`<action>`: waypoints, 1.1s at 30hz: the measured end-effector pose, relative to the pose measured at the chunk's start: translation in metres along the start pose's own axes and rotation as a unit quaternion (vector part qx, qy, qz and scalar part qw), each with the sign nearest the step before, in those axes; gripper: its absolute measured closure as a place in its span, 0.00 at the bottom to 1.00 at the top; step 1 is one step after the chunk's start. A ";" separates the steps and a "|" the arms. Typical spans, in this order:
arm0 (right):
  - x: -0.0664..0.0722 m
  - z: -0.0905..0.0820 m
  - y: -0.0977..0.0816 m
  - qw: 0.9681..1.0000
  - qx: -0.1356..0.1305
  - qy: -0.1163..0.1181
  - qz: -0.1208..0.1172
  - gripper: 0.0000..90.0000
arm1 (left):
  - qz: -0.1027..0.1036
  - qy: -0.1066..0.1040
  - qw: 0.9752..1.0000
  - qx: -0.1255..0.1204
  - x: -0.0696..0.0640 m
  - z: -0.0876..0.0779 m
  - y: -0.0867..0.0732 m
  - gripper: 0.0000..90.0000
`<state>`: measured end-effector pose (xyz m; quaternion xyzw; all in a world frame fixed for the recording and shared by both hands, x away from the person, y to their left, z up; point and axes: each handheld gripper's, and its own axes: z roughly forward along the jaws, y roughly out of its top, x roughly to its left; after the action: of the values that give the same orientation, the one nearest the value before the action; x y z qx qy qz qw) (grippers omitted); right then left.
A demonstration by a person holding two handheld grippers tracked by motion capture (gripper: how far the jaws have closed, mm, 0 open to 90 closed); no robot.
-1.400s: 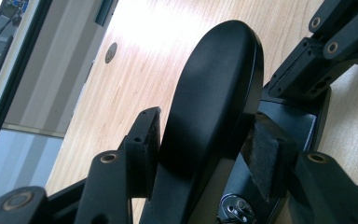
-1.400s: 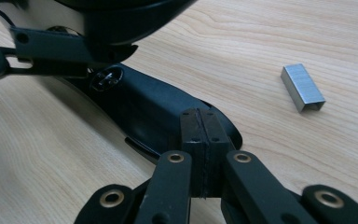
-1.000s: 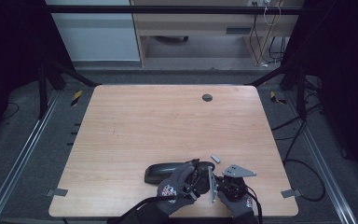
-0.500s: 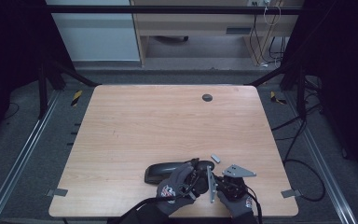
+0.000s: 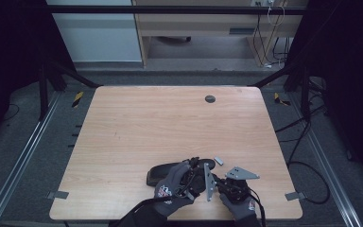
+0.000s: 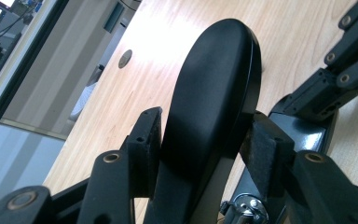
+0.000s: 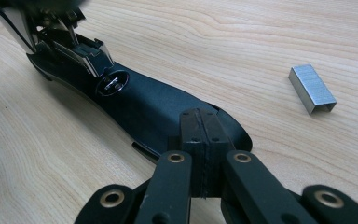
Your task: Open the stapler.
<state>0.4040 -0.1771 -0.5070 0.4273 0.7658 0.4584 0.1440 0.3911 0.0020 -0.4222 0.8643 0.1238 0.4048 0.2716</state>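
We see a black stapler (image 5: pixel 163 173) lying near the front edge of the wooden table (image 5: pixel 170 123), a little right of centre, with both gloved hands gathered round it. In the left gripper view its smooth, rounded black top (image 6: pixel 214 88) rises between the two pads, which press on its sides; the left gripper (image 6: pixel 203 154) has it clamped at a middling width. In the right gripper view the stapler's flat black base (image 7: pixel 154 109) lies on the wood with the metal staple channel (image 7: pixel 81 49) lifted open at its far end. The right gripper (image 7: pixel 199 140) has its jaws fully together (the pads meet flat against each other) just above the near end of that base; whether they pinch its edge we cannot tell.

A small silver strip of staples (image 7: pixel 312 88) lies on the bare wood just beside the stapler, apart from it. Farther back, a dark round grommet (image 5: pixel 210 99) sits in the tabletop.

From above, the left hand (image 5: pixel 175 187) and right hand (image 5: pixel 236 201) cover much of the stapler, and the scene is too small there to make out the open mechanism.
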 end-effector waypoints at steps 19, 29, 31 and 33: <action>0.002 0.000 0.000 1.000 -0.002 -0.004 0.001 1.00 | -0.067 0.013 0.997 -0.042 0.033 -0.031 -0.012 0.59; 0.001 0.000 0.000 1.000 -0.001 -0.006 -0.001 1.00 | -0.104 0.018 0.992 -0.063 0.049 -0.045 -0.023 0.60; 0.001 0.000 0.000 1.000 -0.001 -0.006 -0.002 1.00 | -0.111 0.018 0.992 -0.065 0.051 -0.047 -0.024 0.61; 0.001 0.000 0.000 1.000 -0.002 -0.006 -0.001 1.00 | -0.114 0.018 0.991 -0.065 0.053 -0.048 -0.025 0.61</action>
<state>0.4031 -0.1759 -0.5071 0.4290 0.7647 0.4569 0.1495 0.3881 0.0636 -0.3777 0.8176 0.1995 0.3943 0.3692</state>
